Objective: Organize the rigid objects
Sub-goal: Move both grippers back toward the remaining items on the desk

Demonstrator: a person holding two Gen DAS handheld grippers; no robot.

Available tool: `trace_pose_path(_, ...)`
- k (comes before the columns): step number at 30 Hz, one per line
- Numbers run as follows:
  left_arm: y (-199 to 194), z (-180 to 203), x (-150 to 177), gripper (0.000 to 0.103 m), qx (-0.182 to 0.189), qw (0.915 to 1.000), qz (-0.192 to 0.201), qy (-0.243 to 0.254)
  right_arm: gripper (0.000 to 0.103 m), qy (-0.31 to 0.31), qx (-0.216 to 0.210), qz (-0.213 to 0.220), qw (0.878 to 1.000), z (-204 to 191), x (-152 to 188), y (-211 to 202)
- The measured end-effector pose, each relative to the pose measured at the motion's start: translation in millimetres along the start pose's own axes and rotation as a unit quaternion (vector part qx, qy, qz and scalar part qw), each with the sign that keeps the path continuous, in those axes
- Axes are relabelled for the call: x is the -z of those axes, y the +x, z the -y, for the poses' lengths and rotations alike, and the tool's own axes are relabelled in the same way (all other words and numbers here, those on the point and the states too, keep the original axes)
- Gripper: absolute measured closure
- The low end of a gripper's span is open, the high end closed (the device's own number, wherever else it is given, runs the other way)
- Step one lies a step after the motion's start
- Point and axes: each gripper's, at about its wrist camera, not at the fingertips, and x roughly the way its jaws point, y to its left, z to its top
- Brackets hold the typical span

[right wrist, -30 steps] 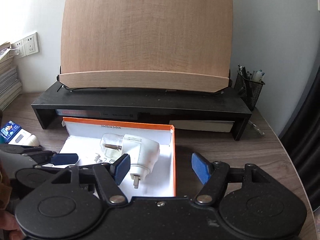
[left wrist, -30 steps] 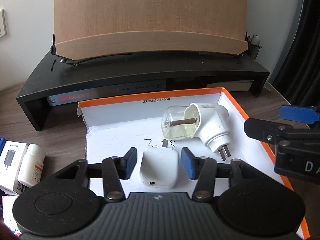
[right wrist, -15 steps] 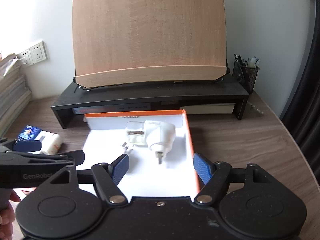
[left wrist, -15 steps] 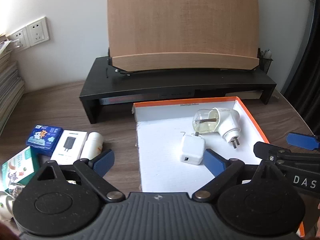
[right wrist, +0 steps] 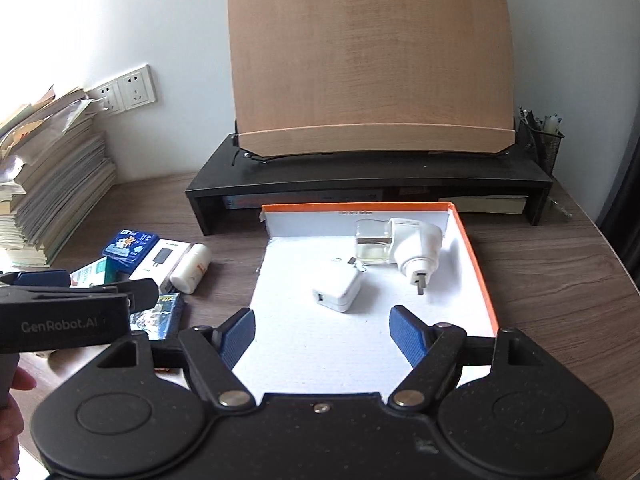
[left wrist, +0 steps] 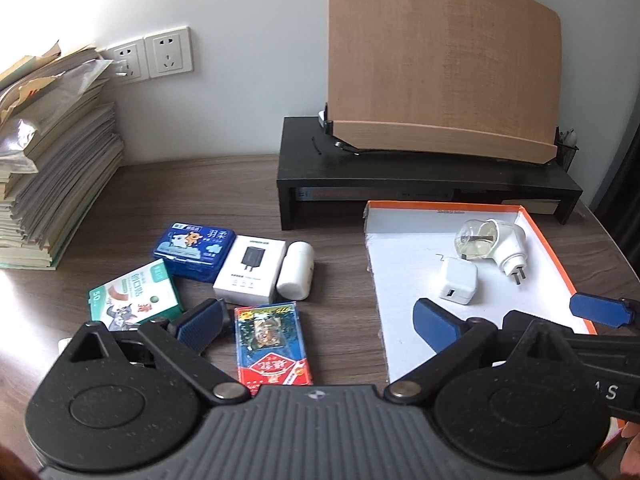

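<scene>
Left hand-held gripper (left wrist: 318,320): jaws just opened wide, nothing between; above card pack (left wrist: 272,344).
Right hand-held gripper (right wrist: 322,330): jaws just widened, empty; over box (right wrist: 476,256) near end.
White charger (right wrist: 338,290): flat in box, beside plug-in vaporizer (right wrist: 404,250), not touching.
Surface (left wrist: 192,188), left of box: blue tin (left wrist: 192,250), charger carton (left wrist: 250,270), pill bottle (left wrist: 296,270), green pack (left wrist: 134,294).

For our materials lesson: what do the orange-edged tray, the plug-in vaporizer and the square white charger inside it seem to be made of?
Orange-edged tray: probably cardboard, with matte white walls and raw-looking edges.
Plug-in vaporizer: glossy white plastic body, likely, with a clear bottle, glass or plastic, holding pale liquid, and metal prongs.
Square white charger: smooth white plastic, apparently, with soft highlights and rounded corners.
</scene>
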Motion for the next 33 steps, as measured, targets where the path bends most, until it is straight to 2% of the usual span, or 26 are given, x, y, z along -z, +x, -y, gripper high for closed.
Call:
trace_pose_path(18, -15.8, -63.0, 21.5, 0.000, -0.041, 0.9982, -0.006, -0.042, 0.015, -0.041, -0.042, -0.016, 0.998, -66.5, 11.5, 10.4)
trace_pose_path(33, -17.8, -79.8, 28.2, 0.000, -0.055, 0.9965, -0.011, -0.062, 0.015, -0.067, -0.063, -0.026, 0.995, -89.1, 13.6, 15.8)
